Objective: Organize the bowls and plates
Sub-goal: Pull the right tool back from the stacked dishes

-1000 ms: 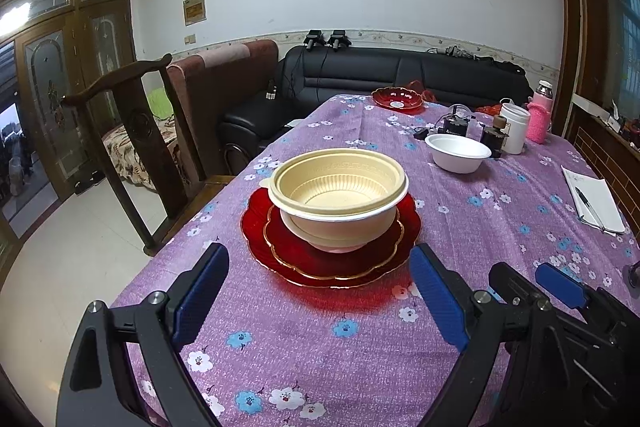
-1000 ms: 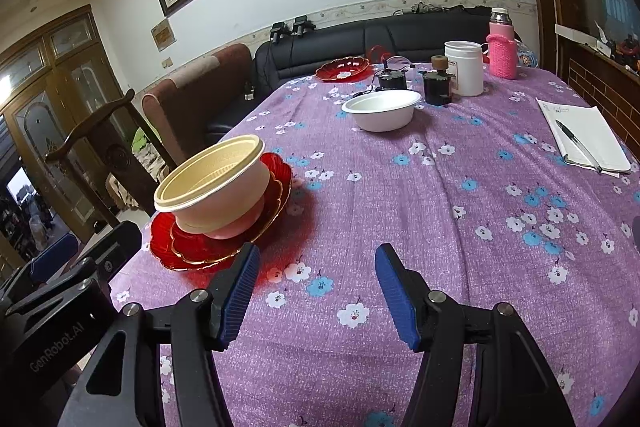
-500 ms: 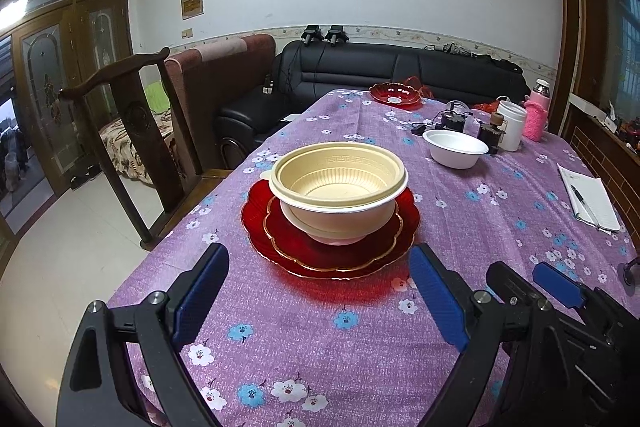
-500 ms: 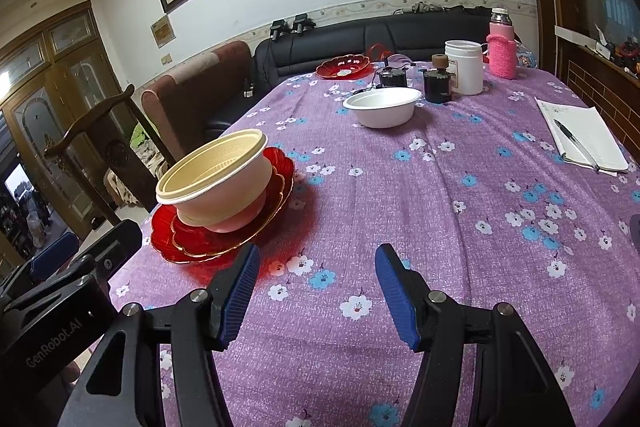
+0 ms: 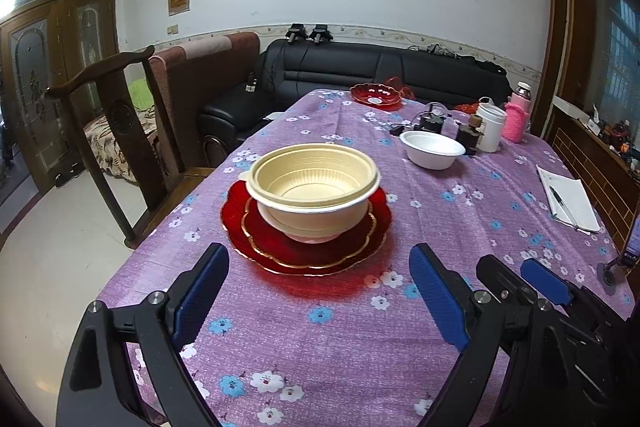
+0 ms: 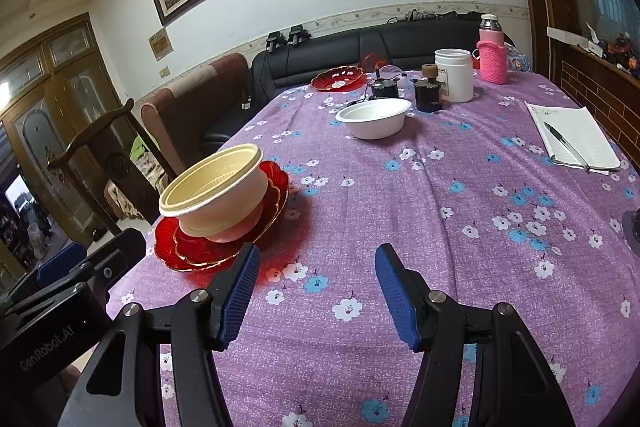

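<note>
A cream bowl (image 5: 314,183) is nested on other bowls, on stacked red plates (image 5: 304,247) with gold rims, near the table's left edge. My left gripper (image 5: 316,267) hovers open just short of that stack, nothing between its blue pads. The same cream bowl (image 6: 216,191) and red plates (image 6: 188,251) lie left of my right gripper (image 6: 314,267), which is open over bare cloth. A white bowl (image 6: 374,117) stands farther back, and a red dish (image 6: 338,78) sits at the far end. The white bowl (image 5: 432,149) and red dish (image 5: 375,95) show in the left wrist view too.
A purple flowered tablecloth (image 6: 440,207) covers the table. At the back stand a white jar (image 6: 453,75), a pink-sleeved flask (image 6: 492,55) and small dark jars (image 6: 428,93). A notepad with pen (image 6: 572,139) lies right. A wooden chair (image 5: 108,131) stands at the table's left edge.
The left wrist view has tilted slightly, so the bowl stack sits a little lower and nearer in it. Both grippers keep their opening and nothing was picked up.
</note>
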`<state>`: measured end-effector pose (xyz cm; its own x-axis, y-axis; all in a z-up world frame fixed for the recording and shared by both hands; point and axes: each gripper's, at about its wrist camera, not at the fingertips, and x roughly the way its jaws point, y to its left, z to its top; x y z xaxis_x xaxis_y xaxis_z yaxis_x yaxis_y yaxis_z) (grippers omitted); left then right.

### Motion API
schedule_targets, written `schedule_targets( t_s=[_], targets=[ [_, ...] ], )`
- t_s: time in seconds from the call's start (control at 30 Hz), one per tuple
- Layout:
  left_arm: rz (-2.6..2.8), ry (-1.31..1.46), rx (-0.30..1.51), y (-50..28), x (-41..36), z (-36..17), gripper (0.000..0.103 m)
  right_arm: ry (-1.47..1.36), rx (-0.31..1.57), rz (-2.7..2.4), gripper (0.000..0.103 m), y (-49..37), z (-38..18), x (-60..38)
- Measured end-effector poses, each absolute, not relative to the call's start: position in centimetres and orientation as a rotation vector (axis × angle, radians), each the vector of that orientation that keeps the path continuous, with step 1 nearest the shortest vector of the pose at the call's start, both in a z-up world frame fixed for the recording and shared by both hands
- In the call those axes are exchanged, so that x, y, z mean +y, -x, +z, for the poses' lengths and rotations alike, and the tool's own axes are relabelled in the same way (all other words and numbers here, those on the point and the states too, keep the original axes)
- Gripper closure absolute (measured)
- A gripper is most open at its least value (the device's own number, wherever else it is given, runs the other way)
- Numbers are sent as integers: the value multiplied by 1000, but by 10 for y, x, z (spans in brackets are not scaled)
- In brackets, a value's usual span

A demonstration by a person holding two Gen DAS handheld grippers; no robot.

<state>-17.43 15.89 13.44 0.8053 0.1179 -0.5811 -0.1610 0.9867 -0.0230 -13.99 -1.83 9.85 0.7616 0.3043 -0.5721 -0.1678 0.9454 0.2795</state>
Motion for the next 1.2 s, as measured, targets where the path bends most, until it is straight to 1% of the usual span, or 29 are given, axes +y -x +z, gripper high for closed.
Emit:
schedule_targets(
  t_s=[0.23, 0.37, 0.4, 0.47, 0.6, 0.67, 0.87, 1.07, 1.2],
  targets=[
    [96, 61, 565, 183, 146, 168, 12, -203, 598, 282, 38, 150, 134, -31],
    [59, 47, 499, 192, 142, 201, 12, -178, 493, 295, 38, 162, 180, -42],
    [45, 43, 483, 195, 141, 210, 12, -167, 468, 294, 37, 164, 190, -43],
    [22, 33, 449, 199, 140, 227, 12, -140, 414, 295, 31, 170, 212, -45],
    [-24, 37, 395, 203, 141, 256, 12, -57, 300, 269, 29, 182, 258, -44],
    [-40, 47, 383, 203, 144, 265, 12, -43, 275, 274, 27, 184, 272, -44],
    [-59, 85, 364, 195, 161, 285, 11, -36, 258, 286, 26, 174, 300, -45],
    [2, 33, 318, 187, 179, 301, 11, 10, 231, 236, 26, 153, 320, -36],
    [23, -1, 291, 185, 187, 311, 10, -37, 242, 220, 25, 130, 340, -40]
  ],
)
